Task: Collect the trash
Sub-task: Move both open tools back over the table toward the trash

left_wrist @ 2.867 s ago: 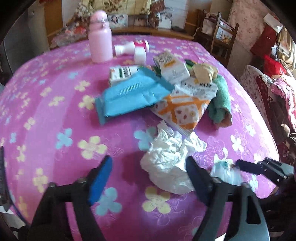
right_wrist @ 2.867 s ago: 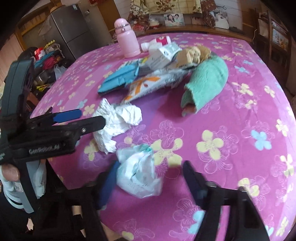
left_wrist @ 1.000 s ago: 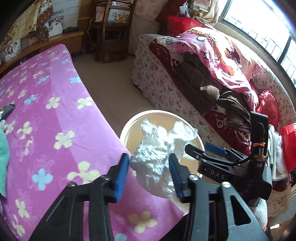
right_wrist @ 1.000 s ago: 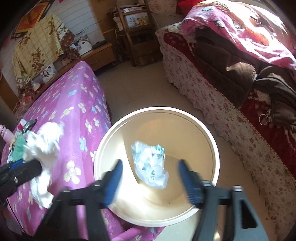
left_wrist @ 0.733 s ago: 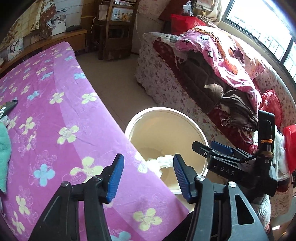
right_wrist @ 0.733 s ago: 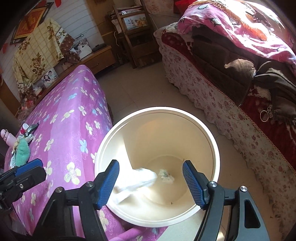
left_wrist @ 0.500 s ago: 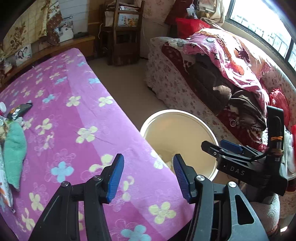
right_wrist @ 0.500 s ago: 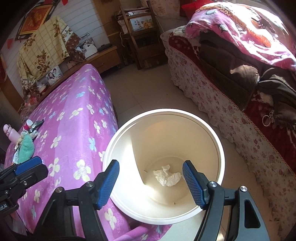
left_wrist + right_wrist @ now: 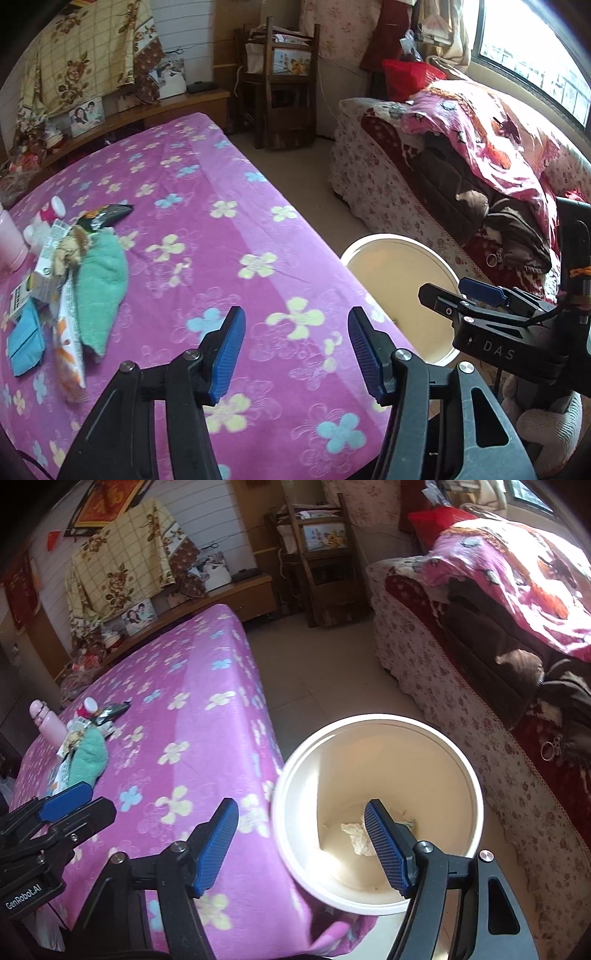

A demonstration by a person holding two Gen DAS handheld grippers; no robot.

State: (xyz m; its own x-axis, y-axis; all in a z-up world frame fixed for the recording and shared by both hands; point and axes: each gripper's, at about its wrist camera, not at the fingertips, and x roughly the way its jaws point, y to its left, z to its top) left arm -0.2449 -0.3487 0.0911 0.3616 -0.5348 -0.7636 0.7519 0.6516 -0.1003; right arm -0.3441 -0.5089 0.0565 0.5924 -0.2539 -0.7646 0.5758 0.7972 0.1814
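Note:
My left gripper (image 9: pixel 295 332) hangs over the near edge of the pink flowered table (image 9: pixel 229 177); its jaws are opening and nothing is between them. My right gripper (image 9: pixel 300 819) is open and empty above the rim of the white bin (image 9: pixel 476 786), which stands on the floor beside the table. Crumpled white paper (image 9: pixel 354 834) lies on the bin's bottom, partly hidden by a finger. Leftover trash sits at the table's far left: a blue packet (image 9: pixel 26 336), an orange-and-white wrapper (image 9: pixel 68 354), a carton (image 9: pixel 44 269) and a dark wrapper (image 9: pixel 107 216).
A green cloth (image 9: pixel 99 284) and a pink bottle (image 9: pixel 48 720) lie among the trash. A sofa piled with blankets (image 9: pixel 517 590) runs along the right, close to the bin. A wooden chair (image 9: pixel 288 85) and a low shelf stand behind the table.
The left gripper let the white crumpled paper fall into the bin and widened. The right gripper's plastic wad dropped in too. Both grippers rose and swung toward the table.

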